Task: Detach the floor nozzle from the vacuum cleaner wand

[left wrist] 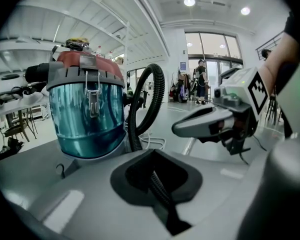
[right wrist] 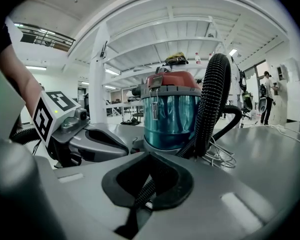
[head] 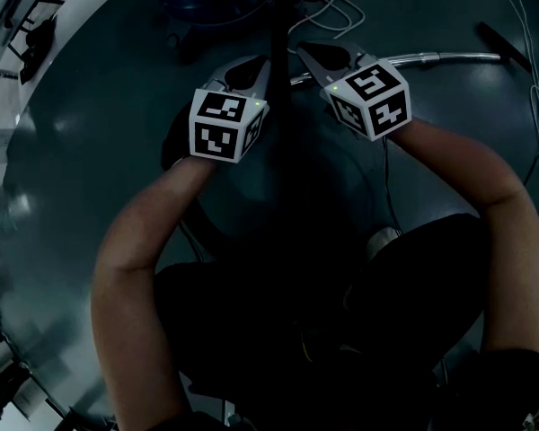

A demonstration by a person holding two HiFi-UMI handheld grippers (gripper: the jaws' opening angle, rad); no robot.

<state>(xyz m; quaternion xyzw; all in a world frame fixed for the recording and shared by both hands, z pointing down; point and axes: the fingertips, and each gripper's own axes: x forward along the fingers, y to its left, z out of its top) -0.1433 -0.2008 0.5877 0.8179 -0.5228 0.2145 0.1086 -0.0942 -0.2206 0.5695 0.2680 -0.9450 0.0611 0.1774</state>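
Note:
The vacuum's teal canister with a red lid [left wrist: 85,114] [right wrist: 170,116] stands on the grey floor just ahead of both grippers. Its black ribbed hose [left wrist: 145,99] [right wrist: 212,99] arcs up beside it and runs down between the grippers [head: 278,70]. A shiny metal wand [head: 431,58] lies on the floor at the upper right. I cannot make out the floor nozzle. My left gripper [head: 251,65] [left wrist: 157,176] and right gripper [head: 319,57] [right wrist: 147,186] hover side by side, both shut with nothing in them, and each is apart from the hose.
A loose white cable [right wrist: 222,159] lies coiled on the floor right of the canister. The person sits with dark-clothed legs [head: 323,330] below the grippers. Tables and chairs [left wrist: 10,129] stand far left, and people [left wrist: 200,81] stand far off by the windows.

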